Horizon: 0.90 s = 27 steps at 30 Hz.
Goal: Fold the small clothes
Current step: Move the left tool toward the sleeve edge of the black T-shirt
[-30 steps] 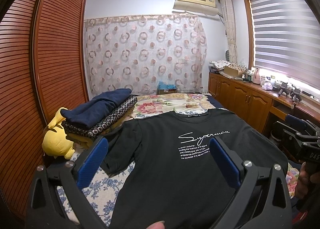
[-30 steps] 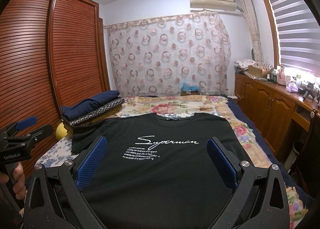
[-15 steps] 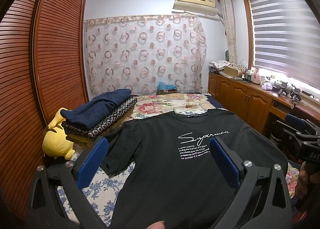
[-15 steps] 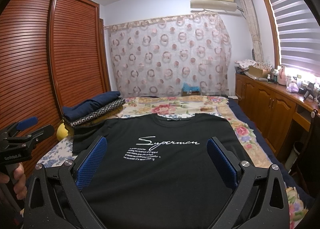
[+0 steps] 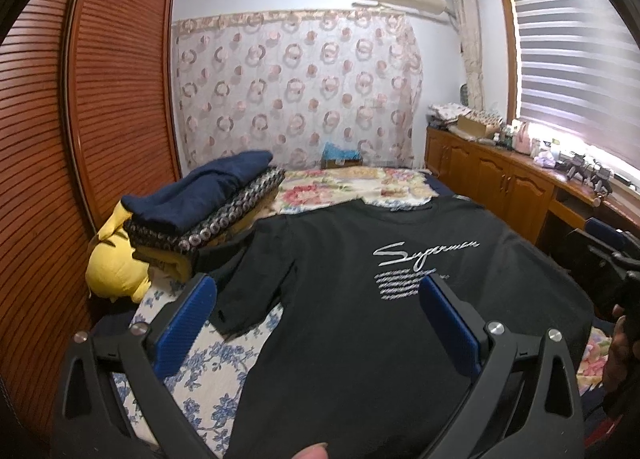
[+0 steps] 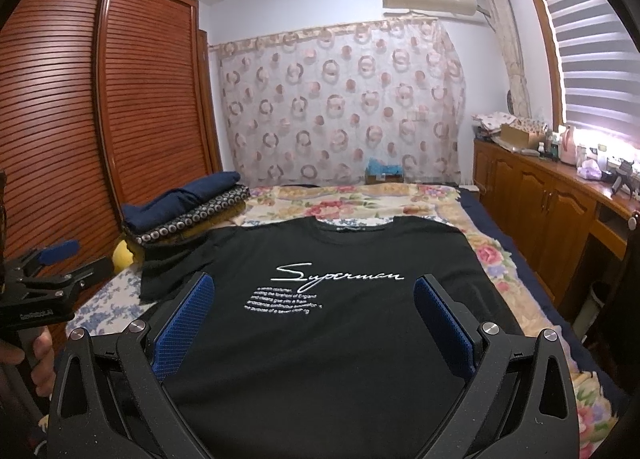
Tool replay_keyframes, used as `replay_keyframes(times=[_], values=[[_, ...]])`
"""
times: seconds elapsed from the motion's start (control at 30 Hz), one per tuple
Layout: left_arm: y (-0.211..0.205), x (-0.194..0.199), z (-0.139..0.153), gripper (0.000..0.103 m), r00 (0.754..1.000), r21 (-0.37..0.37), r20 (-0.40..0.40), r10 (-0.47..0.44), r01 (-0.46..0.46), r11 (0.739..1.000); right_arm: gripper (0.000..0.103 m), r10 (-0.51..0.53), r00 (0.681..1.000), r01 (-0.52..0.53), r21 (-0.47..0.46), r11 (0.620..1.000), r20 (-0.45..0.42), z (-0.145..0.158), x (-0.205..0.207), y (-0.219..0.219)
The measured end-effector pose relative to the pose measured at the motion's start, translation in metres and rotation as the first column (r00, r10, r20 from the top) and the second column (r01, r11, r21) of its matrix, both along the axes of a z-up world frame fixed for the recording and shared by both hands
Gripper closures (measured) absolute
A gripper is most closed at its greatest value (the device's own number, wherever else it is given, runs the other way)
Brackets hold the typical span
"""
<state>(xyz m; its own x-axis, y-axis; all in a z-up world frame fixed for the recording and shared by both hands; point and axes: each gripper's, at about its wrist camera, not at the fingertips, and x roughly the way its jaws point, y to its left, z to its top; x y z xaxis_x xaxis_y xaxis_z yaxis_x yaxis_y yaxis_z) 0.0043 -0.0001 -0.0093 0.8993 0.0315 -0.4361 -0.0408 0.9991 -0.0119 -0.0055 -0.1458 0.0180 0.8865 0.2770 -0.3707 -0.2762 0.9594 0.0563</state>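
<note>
A black T-shirt (image 5: pixel 360 299) (image 6: pixel 340 339) with white "Superman" lettering lies spread flat, front up, on the floral bed, collar at the far end. My left gripper (image 5: pixel 316 291) hovers open above the shirt's lower left part, near the left sleeve (image 5: pixel 248 291). Over the shirt's lower middle my right gripper (image 6: pixel 312 295) is open too, its blue pads wide apart with nothing between them. Each gripper shows at the edge of the other's view: the right one (image 5: pixel 608 259) and the left one (image 6: pixel 44 283), both held by a hand.
A stack of folded clothes (image 5: pixel 204 203) rests on a yellow plush toy (image 5: pixel 116 263) at the bed's left, against the slatted wardrobe (image 5: pixel 100 99). A wooden cabinet (image 6: pixel 560 203) with small items runs along the right wall. The floral bedspread (image 6: pixel 360 199) lies bare beyond the collar.
The left wrist view has shifted slightly, with some motion blur on the lettering. The shirt has not moved and both grippers stay open.
</note>
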Motion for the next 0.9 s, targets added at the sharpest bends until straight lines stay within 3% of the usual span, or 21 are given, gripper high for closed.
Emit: replay_keyframes(times=[0.2,0.33,0.63,0.9], values=[[0.025,0.019,-0.025,0.001,0.999,0.004,-0.037,0.037,-0.037,0.999,0.001,0.005,1.0,-0.004,-0.046,0.999,0.023,-0.015,0.014,0.009],[0.042,0.029,-0.041,0.001,0.999,-0.01,-0.032,0.035,-0.035,0.999,0.001,0.053,0.998,-0.054,-0.049,0.997,-0.022,-0.027,0.032,0.014],[0.085,0.056,-0.065,0.001,0.995,-0.033,-0.099,0.029,-0.032,0.999,0.001,0.149,0.984,-0.153,-0.041,0.987,-0.097,-0.056,0.071,0.034],[0.135,0.089,-0.075,0.001,0.981,-0.004,-0.173,0.089,-0.091,0.996,0.002,0.217,0.958,-0.229,-0.043,0.973,-0.19,-0.078,0.092,0.054]])
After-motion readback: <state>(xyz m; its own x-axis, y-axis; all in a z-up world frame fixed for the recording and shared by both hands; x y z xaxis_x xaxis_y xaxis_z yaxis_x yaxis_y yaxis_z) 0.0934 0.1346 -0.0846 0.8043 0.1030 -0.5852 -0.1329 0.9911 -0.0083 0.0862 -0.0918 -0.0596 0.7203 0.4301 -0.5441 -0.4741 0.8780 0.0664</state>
